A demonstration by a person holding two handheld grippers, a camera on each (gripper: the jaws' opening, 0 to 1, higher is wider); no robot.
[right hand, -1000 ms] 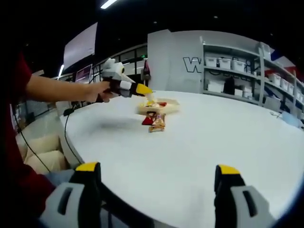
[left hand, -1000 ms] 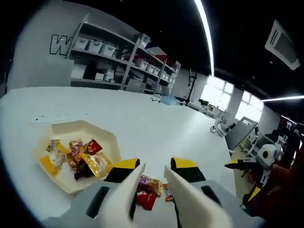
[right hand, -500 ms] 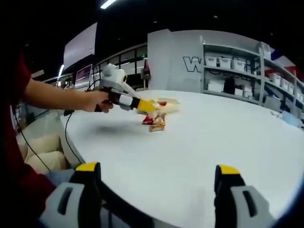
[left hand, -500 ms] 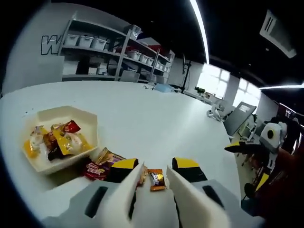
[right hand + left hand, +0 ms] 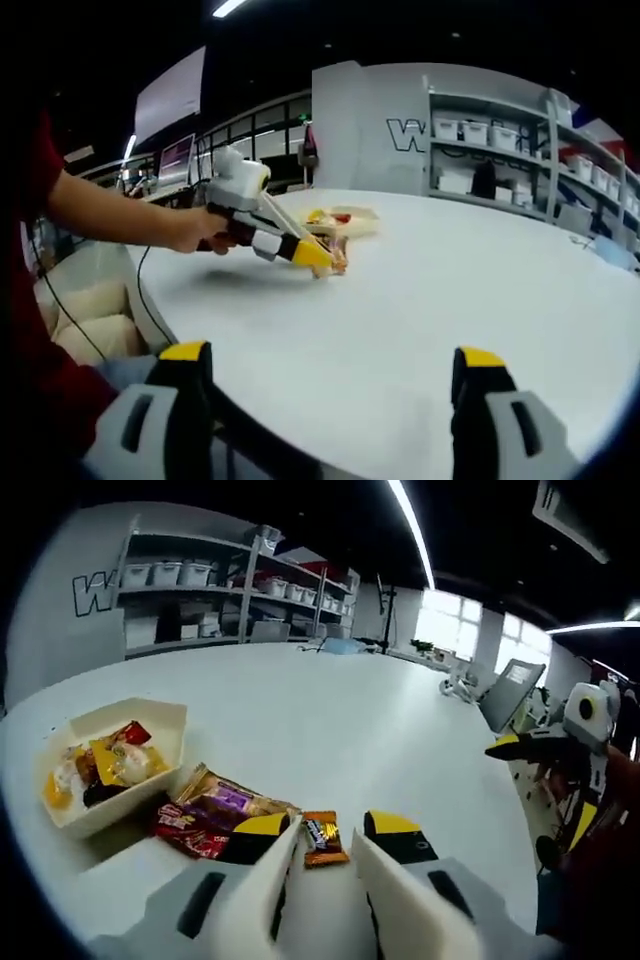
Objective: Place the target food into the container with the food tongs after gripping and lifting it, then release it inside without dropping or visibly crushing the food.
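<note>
Lowered toward the desk, the left hand-held gripper now hangs open, empty, jaws straddling an orange candy beside the container; the right hand-held gripper is open, empty.

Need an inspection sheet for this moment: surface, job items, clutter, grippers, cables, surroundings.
Surface: white round table, bare apart from the job's things.
Job's things: white container holding several wrapped snacks; loose wrapped snacks lie on the table beside it; a small orange-brown snack packet sits just ahead of the left gripper's tips.
Clutter: nothing seen.
Grippers: left gripper open, white tong fingers astride the small packet, not gripping it; right gripper open, low at the table edge, holding nothing.
Cables: a dark cable hangs from the left gripper off the table edge.
Surroundings: shelving with white bins, ceiling strip light, windows.
</note>
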